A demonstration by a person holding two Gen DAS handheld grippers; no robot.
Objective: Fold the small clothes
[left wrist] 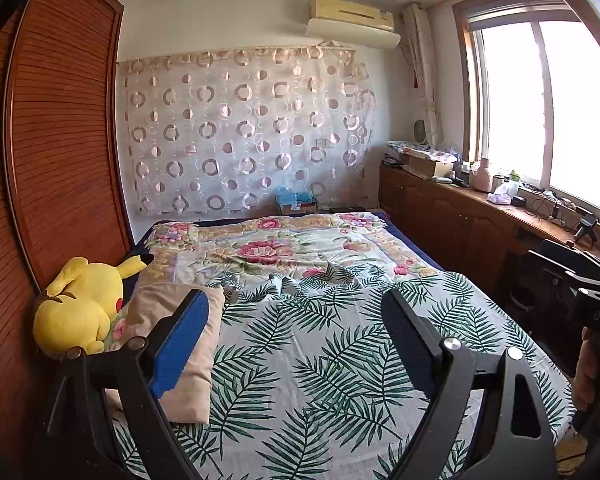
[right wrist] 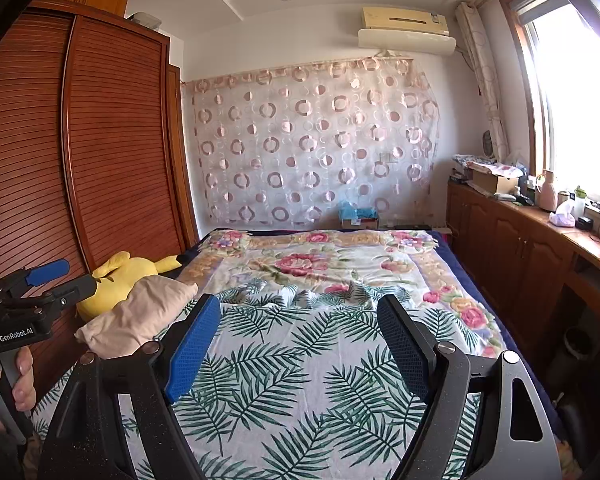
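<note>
A palm-leaf print cloth (left wrist: 320, 360) (right wrist: 300, 380) lies spread over the near half of the bed, its far edge rumpled (left wrist: 292, 280). I cannot tell whether it is a garment or a sheet. My left gripper (left wrist: 296, 300) hovers above it, open, with nothing between its blue pad (left wrist: 180, 340) and black finger. My right gripper (right wrist: 298, 304) hangs open over the same cloth, also empty. The left gripper (right wrist: 72, 278) shows at the left edge of the right wrist view, held by a hand (right wrist: 20, 376).
A floral blanket (left wrist: 284, 248) covers the far half of the bed. A beige pillow (left wrist: 196, 360) and a yellow plush toy (left wrist: 80, 308) lie at the left by the wooden wardrobe (left wrist: 60, 160). A cluttered wooden cabinet (right wrist: 512, 240) runs under the window on the right.
</note>
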